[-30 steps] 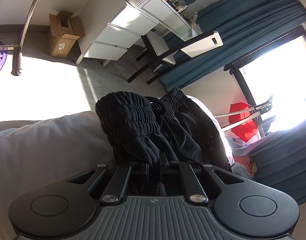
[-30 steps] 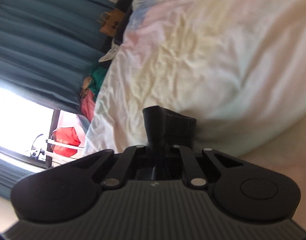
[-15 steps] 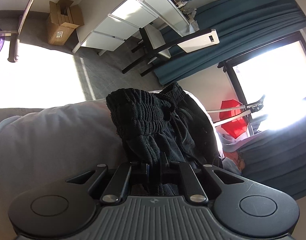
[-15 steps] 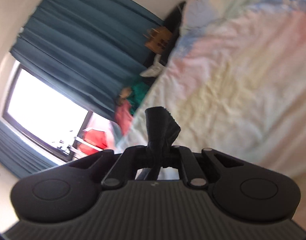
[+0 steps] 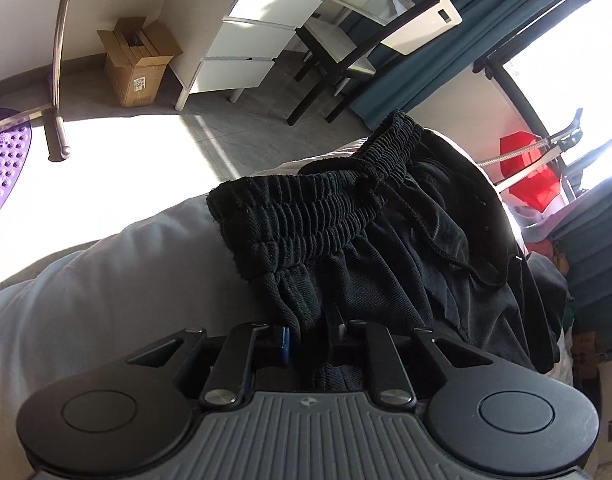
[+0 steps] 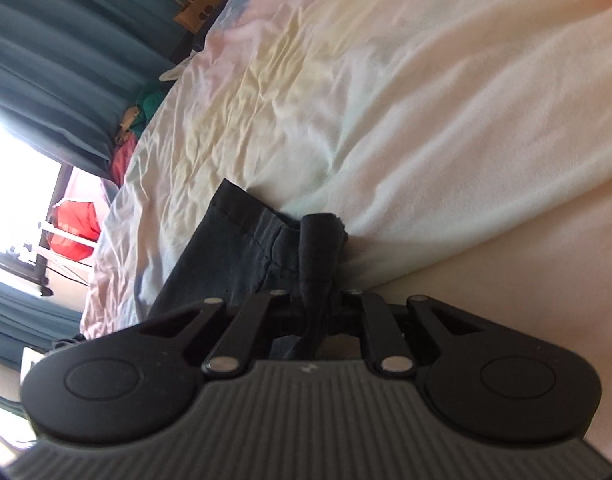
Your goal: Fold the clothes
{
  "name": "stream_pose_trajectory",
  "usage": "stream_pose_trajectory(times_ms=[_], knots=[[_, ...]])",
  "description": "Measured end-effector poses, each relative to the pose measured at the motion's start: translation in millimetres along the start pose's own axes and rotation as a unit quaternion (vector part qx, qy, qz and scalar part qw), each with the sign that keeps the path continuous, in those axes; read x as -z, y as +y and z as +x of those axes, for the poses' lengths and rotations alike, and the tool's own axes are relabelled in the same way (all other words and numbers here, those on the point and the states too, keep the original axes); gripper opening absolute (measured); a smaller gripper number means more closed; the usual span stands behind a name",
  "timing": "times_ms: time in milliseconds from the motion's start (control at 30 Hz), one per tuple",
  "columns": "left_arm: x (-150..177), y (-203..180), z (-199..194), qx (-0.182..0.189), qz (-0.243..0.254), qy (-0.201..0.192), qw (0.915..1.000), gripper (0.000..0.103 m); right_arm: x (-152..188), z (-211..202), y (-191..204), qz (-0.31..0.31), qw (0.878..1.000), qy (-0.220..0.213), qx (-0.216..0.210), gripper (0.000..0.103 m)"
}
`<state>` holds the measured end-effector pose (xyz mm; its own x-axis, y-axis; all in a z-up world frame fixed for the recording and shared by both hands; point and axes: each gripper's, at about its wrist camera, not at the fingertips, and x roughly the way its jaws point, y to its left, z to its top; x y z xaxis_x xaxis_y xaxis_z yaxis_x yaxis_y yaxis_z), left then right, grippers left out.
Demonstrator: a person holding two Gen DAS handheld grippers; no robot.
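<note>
Left wrist view: left gripper (image 5: 312,330) pinches black shorts (image 5: 386,248), jaws pressed on cloth just below the ribbed waistband; fingertips buried in fabric. Shorts lie over a grey cover (image 5: 106,300). Cardboard box (image 5: 136,62) has a small label, too small to read. Vs 1 s ago, waistband is spread flatter and wider, no longer bunched.

Right wrist view: right gripper (image 6: 316,308) jaws clamped on a fold of the shorts' hem (image 6: 242,256), resting on pale bedsheet (image 6: 386,100). Vs 0.5 s ago, more cloth shows and cam faces the bed. Image blurry; fingertips hidden.
</note>
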<state>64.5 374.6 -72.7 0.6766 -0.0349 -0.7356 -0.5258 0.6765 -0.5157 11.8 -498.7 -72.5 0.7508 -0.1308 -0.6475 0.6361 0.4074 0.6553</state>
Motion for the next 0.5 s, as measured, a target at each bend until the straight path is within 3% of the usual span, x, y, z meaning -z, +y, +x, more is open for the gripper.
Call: stream_pose_trajectory(times_ms=[67,100,133,167,233,333,400,500], knots=[[-0.7,-5.6,-1.7,-0.014,0.018,0.004,0.9997,0.042,1.6,-14.4,14.2,-0.031,0.999,-0.012,0.001,0.039],[-0.5,-9.6,-6.0,-0.020,0.030,0.003,0.9994,0.061,2.4,-21.6,21.3,-0.046,0.999,-0.017,0.001,0.048],[0.5,-15.1,-13.6,-0.025,0.046,-0.002,0.9986,0.077,3.2,-28.7,28.4,-0.061,0.998,-0.023,0.001,0.063],[1.8,-20.8,-21.5,-0.030,0.065,-0.010,0.9974,0.083,3.9,-35.9,35.6,-0.076,0.997,-0.029,0.002,0.071],[6.9,-35.2,-40.3,-0.046,0.115,-0.036,0.9917,0.090,5.5,-50.3,49.8,-0.107,0.993,-0.040,0.002,0.074],[22.0,-71.5,-73.5,-0.089,0.193,-0.116,0.9702,0.092,7.9,-71.8,71.1,-0.152,0.987,-0.057,0.003,0.075],[33.3,-95.8,-92.8,-0.076,0.228,-0.152,0.9587,0.097,9.5,-86.2,85.3,-0.182,0.981,-0.069,0.004,0.075],[52.8,-133.9,-112.9,-0.041,0.254,-0.178,0.9497,0.097,23.4,-109.0,120.0,-0.227,0.971,-0.075,-0.028,0.074]])
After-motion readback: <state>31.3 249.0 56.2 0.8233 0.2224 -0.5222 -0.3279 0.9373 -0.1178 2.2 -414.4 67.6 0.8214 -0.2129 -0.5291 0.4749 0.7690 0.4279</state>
